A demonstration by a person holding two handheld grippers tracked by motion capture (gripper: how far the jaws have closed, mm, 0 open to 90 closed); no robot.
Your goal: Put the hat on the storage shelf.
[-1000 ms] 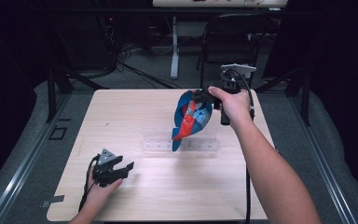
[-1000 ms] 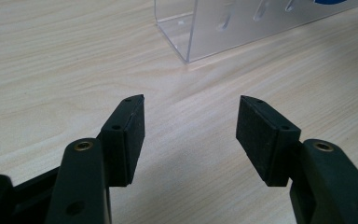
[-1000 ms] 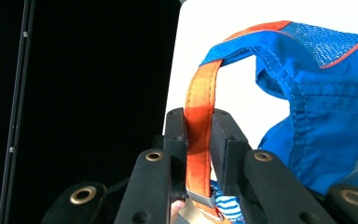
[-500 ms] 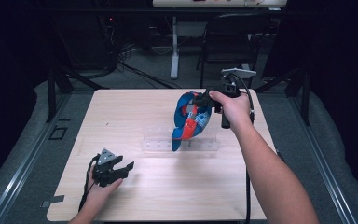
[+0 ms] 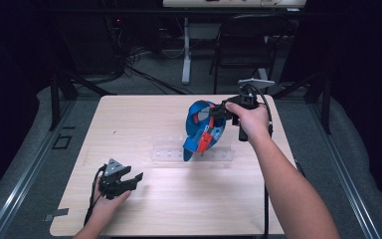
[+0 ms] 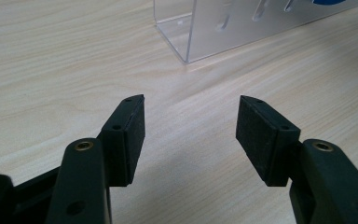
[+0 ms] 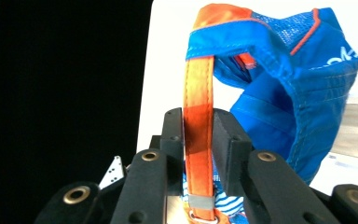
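Right hand-held gripper [image 5: 218, 110] raised above the far right part of the bench [image 5: 144, 119], held by the right hand [image 5: 251, 119]. Jaws nearly closed, clamped on an orange webbing strap [image 7: 198, 135] that passes upright between the pads. Strap flat, stitched along both edges, ending low down in a grey tab and a metal ring. Strap joined at its top to a blue cap [image 5: 203, 130] of woven fabric with a mesh panel, orange piping and white lettering; cap hanging from the clamp, its lowest edge down at a clear plastic rack [image 5: 191, 153]. Contact between cap and rack not determinable.

Left hand-held gripper [image 5: 124, 180] low at the near left of the bench, gripped by the left hand [image 5: 104, 204], grey three-cornered plate on top. Jaws spread wide, nothing between them, black textured pads [image 6: 256, 135] facing each other above bare wood. Well apart from cap and rack.

Bench top pale wood-grain laminate, rectangular with rounded corners. Rack transparent, long and boxy, with slots along its face, standing mid-bench. Black folding chair [image 5: 241, 55] on the floor beyond the far edge.
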